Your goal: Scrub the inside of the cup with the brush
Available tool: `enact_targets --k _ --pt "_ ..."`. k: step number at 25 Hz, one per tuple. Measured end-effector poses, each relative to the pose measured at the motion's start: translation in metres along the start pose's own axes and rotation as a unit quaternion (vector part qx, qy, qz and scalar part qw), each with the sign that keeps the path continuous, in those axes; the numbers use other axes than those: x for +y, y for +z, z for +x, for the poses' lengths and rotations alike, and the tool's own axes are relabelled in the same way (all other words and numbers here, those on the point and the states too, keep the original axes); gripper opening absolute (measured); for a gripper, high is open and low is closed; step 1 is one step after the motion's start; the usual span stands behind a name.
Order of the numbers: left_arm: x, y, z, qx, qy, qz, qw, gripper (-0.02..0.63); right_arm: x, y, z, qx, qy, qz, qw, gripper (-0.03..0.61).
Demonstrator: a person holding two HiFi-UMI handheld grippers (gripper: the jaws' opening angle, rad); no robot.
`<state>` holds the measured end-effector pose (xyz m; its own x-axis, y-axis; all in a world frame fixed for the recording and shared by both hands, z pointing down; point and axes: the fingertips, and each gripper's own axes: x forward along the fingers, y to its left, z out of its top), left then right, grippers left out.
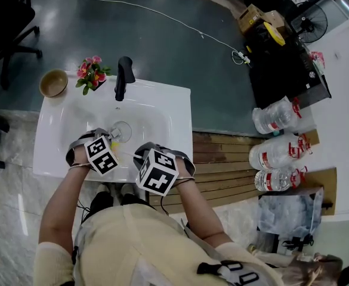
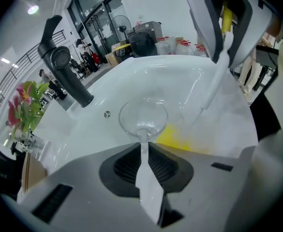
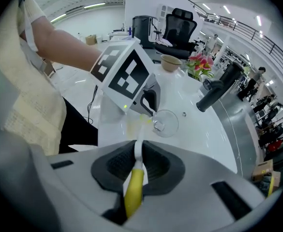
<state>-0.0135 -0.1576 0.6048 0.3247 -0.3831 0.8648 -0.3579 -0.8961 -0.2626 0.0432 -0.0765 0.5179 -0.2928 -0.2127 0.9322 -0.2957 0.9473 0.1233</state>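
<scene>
Over the white sink (image 1: pixel 162 109), my left gripper (image 1: pixel 111 139) is shut on the stem of a clear stemmed cup (image 1: pixel 122 131). In the left gripper view the cup (image 2: pixel 143 116) points away from the jaws of my left gripper (image 2: pixel 144 151), bowl towards the basin. My right gripper (image 3: pixel 137 159) is shut on a brush (image 3: pixel 133 185) with a yellow handle and a thin white neck. The brush's yellow head (image 2: pixel 172 137) lies just beside the cup's bowl, on its outside; I cannot tell whether they touch. The right gripper (image 2: pixel 226 30) shows at the upper right of the left gripper view.
A black faucet (image 1: pixel 123 76) stands at the back of the sink, with pink flowers (image 1: pixel 90 73) and a wooden bowl (image 1: pixel 53 83) to its left. Large water bottles (image 1: pixel 275 154) lie on a wooden pallet to the right. The person's body is close against the sink's front edge.
</scene>
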Motion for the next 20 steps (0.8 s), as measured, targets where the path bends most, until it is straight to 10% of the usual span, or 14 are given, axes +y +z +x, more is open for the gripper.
enact_targets --k 20 --pt "0.001 -0.001 0.0 0.006 0.007 0.016 0.9998 0.054 -0.03 -0.066 -0.031 0.064 -0.023 0.046 0.997 0.048"
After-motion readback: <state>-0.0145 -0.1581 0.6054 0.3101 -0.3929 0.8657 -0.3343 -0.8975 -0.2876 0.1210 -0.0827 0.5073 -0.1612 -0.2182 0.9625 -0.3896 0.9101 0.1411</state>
